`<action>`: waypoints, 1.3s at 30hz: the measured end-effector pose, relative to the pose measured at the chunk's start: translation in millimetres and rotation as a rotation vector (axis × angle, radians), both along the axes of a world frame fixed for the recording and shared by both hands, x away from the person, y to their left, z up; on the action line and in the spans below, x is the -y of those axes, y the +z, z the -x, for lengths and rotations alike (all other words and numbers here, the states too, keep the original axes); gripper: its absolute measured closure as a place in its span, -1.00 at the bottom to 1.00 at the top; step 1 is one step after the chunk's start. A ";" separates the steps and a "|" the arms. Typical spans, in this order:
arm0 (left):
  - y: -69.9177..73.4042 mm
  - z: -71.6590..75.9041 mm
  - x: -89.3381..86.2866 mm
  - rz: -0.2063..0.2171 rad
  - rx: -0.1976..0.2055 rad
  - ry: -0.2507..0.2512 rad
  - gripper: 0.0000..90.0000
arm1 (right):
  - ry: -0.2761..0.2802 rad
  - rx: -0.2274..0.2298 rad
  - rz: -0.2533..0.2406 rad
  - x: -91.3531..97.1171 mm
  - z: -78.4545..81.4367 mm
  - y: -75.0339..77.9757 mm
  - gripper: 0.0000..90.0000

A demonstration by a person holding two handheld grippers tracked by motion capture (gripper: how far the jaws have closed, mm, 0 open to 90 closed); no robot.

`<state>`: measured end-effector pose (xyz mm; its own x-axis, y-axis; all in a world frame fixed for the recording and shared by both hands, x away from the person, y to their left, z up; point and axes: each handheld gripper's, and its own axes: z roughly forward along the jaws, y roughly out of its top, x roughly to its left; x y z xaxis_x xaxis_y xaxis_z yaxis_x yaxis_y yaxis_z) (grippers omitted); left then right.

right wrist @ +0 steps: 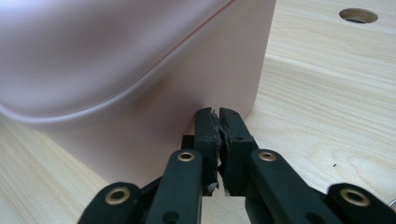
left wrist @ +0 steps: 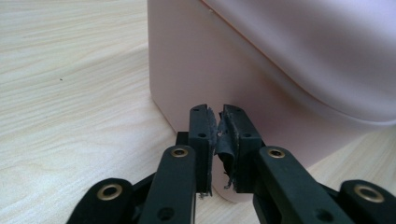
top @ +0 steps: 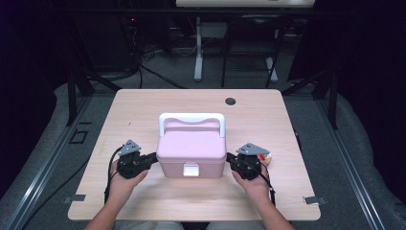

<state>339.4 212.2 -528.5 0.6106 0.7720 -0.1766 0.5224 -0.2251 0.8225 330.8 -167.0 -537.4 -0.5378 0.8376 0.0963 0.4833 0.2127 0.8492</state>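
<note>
with jaws pressed together on nothing, the left gripper [top: 152, 157] and right gripper [top: 231, 158] flank the pink plastic lidded box [top: 191, 152], seemingly braced to push or squeeze-lift it next.

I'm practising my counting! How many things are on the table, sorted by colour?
Pink: 1, the box with a white handle
Black: 2, the left gripper and the right gripper, each shut with its tips against a side of the box
Yellowish: 1, a small thing behind the right gripper, too hidden to name
Total: 4
</note>
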 end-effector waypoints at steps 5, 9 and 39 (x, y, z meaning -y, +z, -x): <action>0.2 1.6 2.2 0.001 0.006 -0.004 0.95 | 0.006 0.001 0.004 -1.1 0.9 0.4 0.99; 1.0 3.0 3.1 -0.006 0.005 -0.009 0.99 | 0.010 -0.005 0.003 -0.9 1.4 1.0 0.99; 5.3 28.8 6.5 -0.003 -0.053 -0.027 1.00 | 0.027 -0.072 0.008 4.3 26.6 6.8 1.00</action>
<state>310.6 205.6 -523.3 0.6211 0.7559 -0.2069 0.5588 -0.2421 0.7932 304.2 -171.4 -530.6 -0.5524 0.8236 0.1286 0.5368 0.2334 0.8108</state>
